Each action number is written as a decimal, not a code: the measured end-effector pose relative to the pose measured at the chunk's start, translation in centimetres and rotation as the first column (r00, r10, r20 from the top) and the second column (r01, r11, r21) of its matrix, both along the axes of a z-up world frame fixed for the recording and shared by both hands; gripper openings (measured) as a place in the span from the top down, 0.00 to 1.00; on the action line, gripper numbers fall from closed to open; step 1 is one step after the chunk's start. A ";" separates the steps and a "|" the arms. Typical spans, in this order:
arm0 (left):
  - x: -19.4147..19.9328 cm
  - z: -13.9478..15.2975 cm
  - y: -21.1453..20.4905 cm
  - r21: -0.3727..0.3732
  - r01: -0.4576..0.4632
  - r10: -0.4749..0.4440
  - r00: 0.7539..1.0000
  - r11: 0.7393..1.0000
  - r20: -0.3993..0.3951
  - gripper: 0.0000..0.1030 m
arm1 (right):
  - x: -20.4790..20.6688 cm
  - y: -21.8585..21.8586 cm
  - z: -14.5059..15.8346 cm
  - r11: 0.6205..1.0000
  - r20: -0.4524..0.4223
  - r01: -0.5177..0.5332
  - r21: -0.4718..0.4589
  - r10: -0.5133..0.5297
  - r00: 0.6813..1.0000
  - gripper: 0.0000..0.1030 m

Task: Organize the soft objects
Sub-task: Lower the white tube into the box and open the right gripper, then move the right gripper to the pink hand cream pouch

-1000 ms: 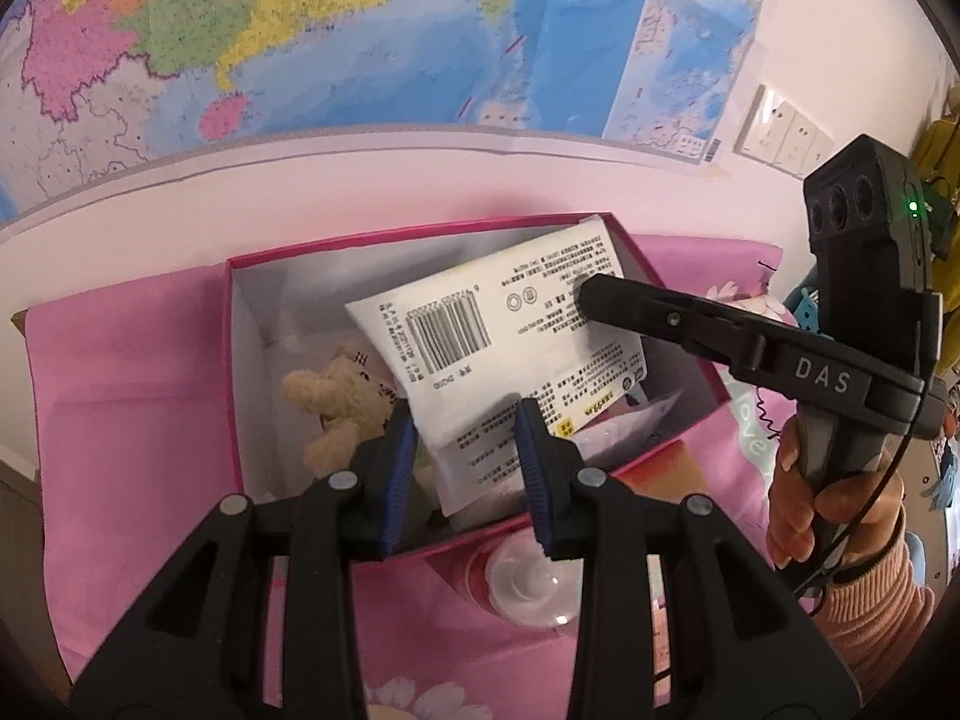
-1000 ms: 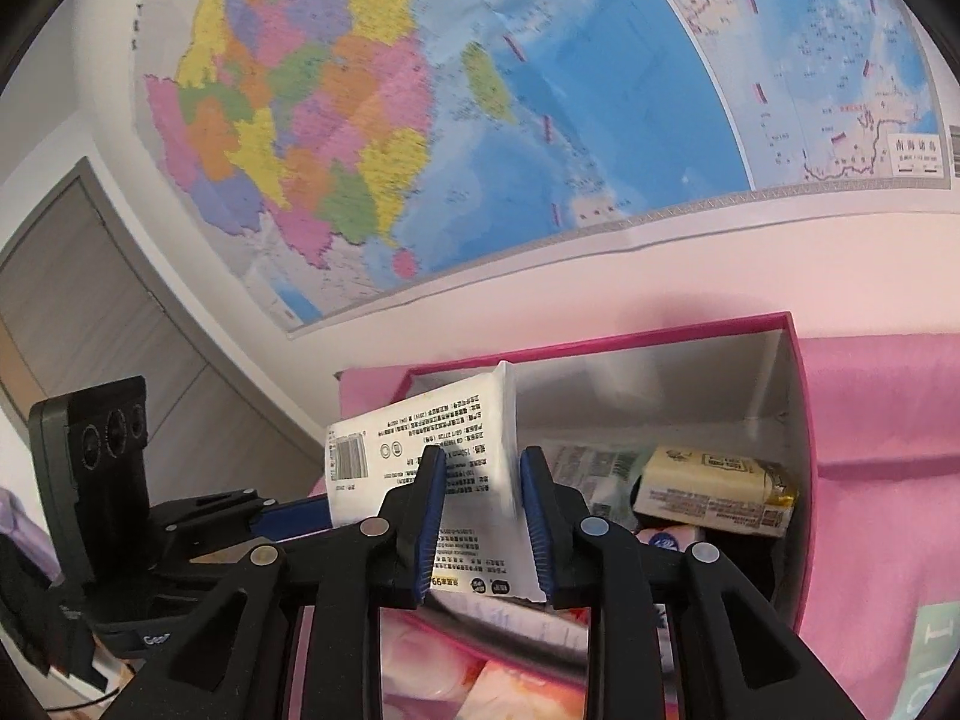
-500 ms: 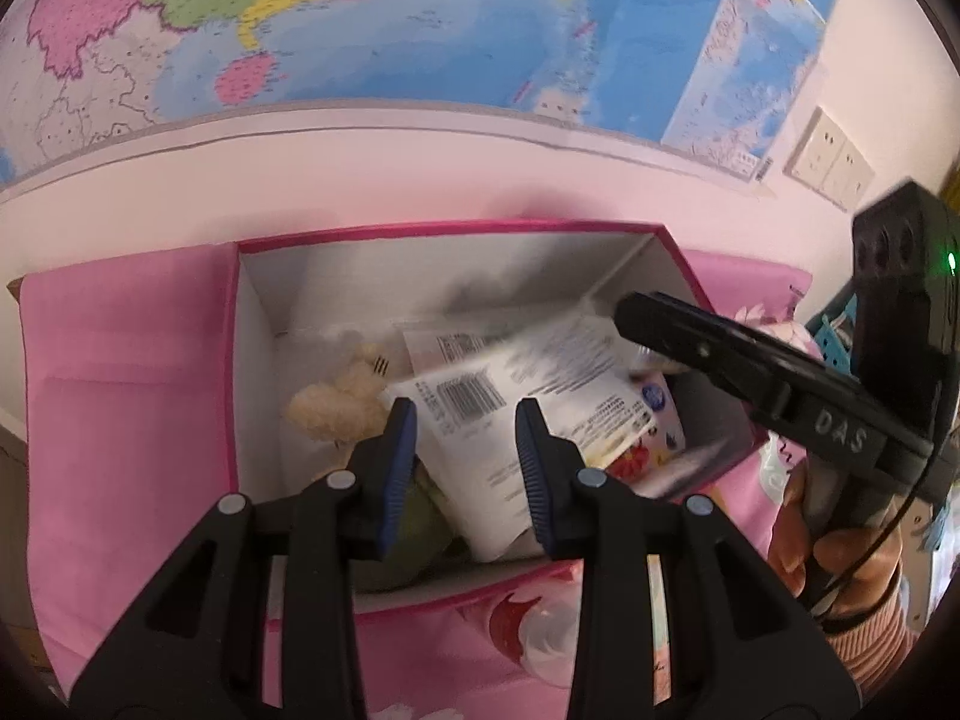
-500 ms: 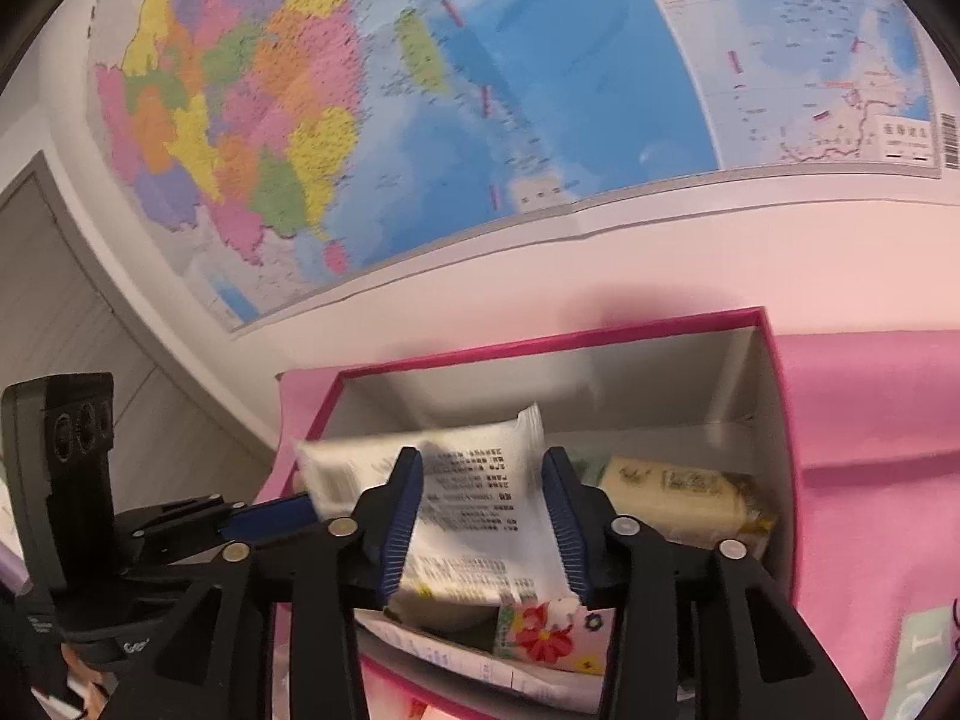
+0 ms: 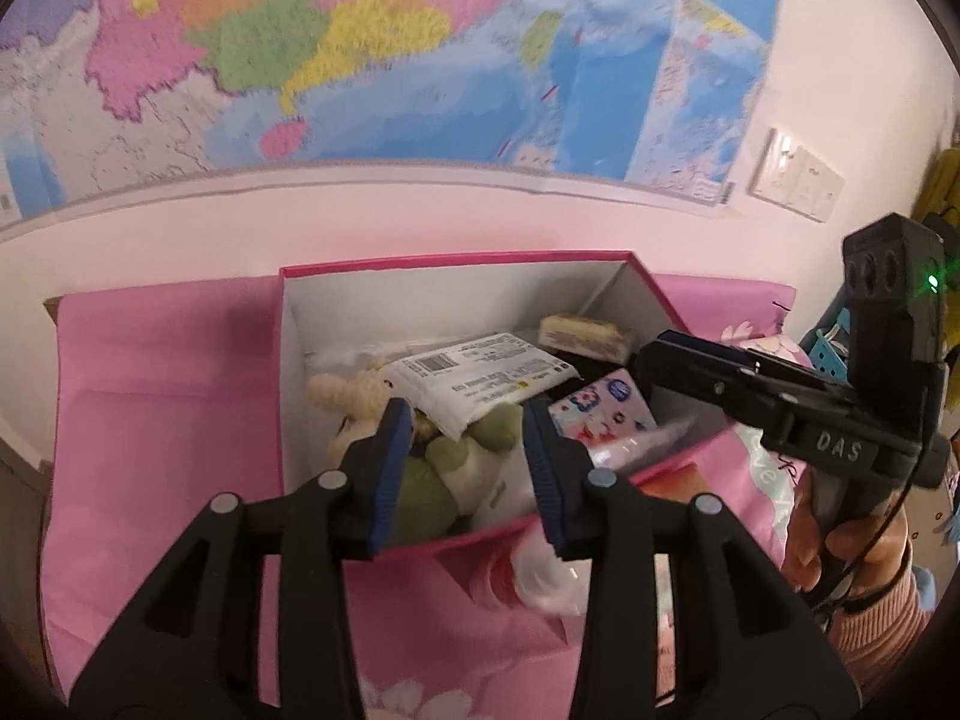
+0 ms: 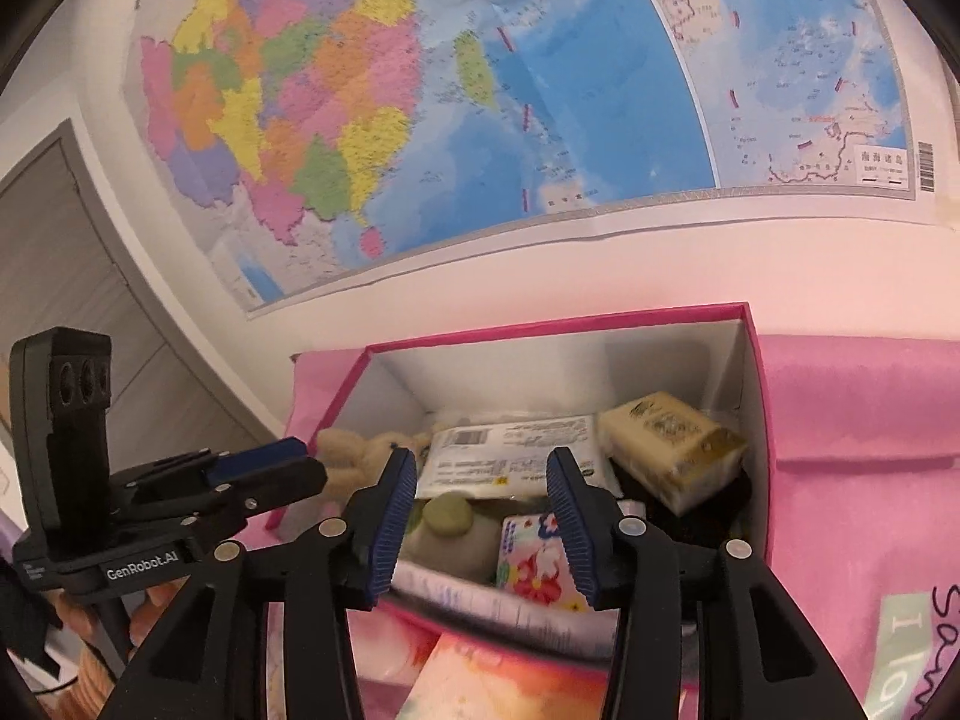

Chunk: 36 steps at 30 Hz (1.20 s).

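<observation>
Against a map-covered wall (image 6: 540,90), pink cloth (image 5: 162,396), open box (image 5: 456,261), both tools gaping, empty.

I see the pink-rimmed box (image 5: 456,261) open in mid-frame, white inside. The white packet (image 5: 480,381) with a barcode lies flat on the pile at its centre, printed side up. To its left sits a cream plush toy (image 5: 351,393); below it, a green plush (image 5: 432,480). A floral tissue pack (image 6: 537,564) leans at lower right, and a beige wrapped pack (image 6: 672,447) lies tilted in the upper-right corner.
</observation>
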<state>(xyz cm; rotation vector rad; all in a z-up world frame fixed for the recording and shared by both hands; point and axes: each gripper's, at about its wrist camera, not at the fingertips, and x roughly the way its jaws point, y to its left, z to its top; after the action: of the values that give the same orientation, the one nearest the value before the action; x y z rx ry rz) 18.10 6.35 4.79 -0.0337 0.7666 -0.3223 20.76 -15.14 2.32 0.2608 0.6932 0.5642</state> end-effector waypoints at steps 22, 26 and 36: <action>-13.8 -2.8 -2.9 0.048 0.144 -0.145 0.989 0.988 0.007 0.52 | -12.0 -3.0 1.0 0.984 0.060 -0.180 0.004 0.179 0.982 0.47; -14.7 -5.4 -3.9 0.040 0.177 -0.174 0.982 0.983 -0.074 0.52 | -13.8 -3.3 -1.2 0.981 0.008 -0.193 -0.024 0.194 0.981 0.46; -16.2 -10.0 -6.1 0.009 0.238 -0.230 0.947 0.971 -0.223 0.52 | -14.7 -4.6 -8.0 0.985 -0.186 -0.170 -0.022 0.164 0.969 0.46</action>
<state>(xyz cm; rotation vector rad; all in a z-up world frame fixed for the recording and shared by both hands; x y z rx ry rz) 1.90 0.27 -5.25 0.0571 0.9998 -0.5373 6.07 -19.78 -5.69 0.2221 0.9095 0.6930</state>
